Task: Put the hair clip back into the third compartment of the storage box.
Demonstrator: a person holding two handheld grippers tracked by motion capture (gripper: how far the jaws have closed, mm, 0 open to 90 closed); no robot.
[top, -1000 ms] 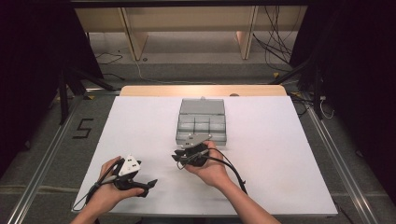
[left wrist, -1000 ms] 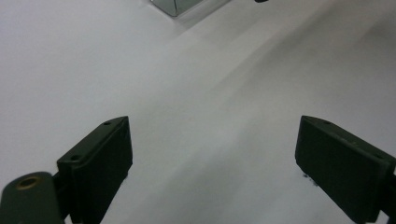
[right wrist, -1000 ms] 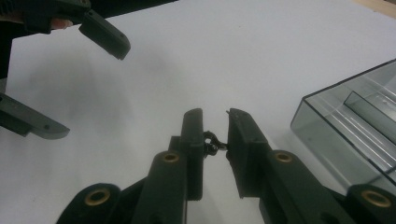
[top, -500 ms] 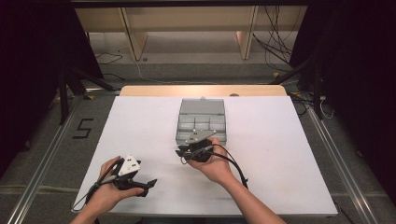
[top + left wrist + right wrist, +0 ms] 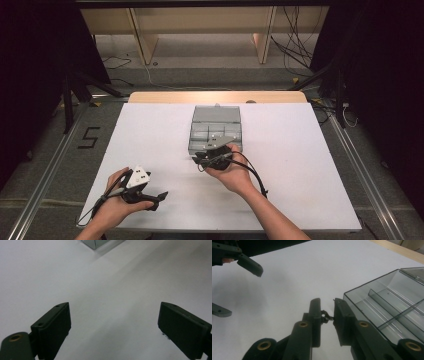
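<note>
Movement: right hand-held gripper (image 5: 202, 161) is sitting slightly farther toward 12 o'clock than half a second ago, closer to the near edge of the clear compartment box (image 5: 216, 131); the left hand-held gripper (image 5: 156, 200) is staying where it was, near the 7 o'clock corner of the surface (image 5: 310, 165).
Right hand-held gripper: its jaws are standing narrow, pinching a small dark twisted object (image 5: 325, 316) between them; what that object is cannot be told.
Small object's place: in the right gripper view it is hanging between the jaw tips, just beside the near corner of the box, which is lying at 3 o'clock of it; whether it is touching the box cannot be told.
Left hand-held gripper: its jaws are standing wide apart over bare white surface, holding nothing, in the left gripper view (image 5: 113, 327); a corner of the box (image 5: 96, 243) is showing at 12 o'clock.
Box: it is lying open at the middle of the surface, lid tilted back toward 12 o'clock, with dividers splitting it into compartments.
Hands: the right hand (image 5: 232, 172) is gripping its tool at 6 o'clock of the box; the left hand (image 5: 117, 197) is resting well apart at 8 o'clock.
Writing: a dark figure "5" (image 5: 90, 137) is marked on the floor at 9 o'clock of the surface.
</note>
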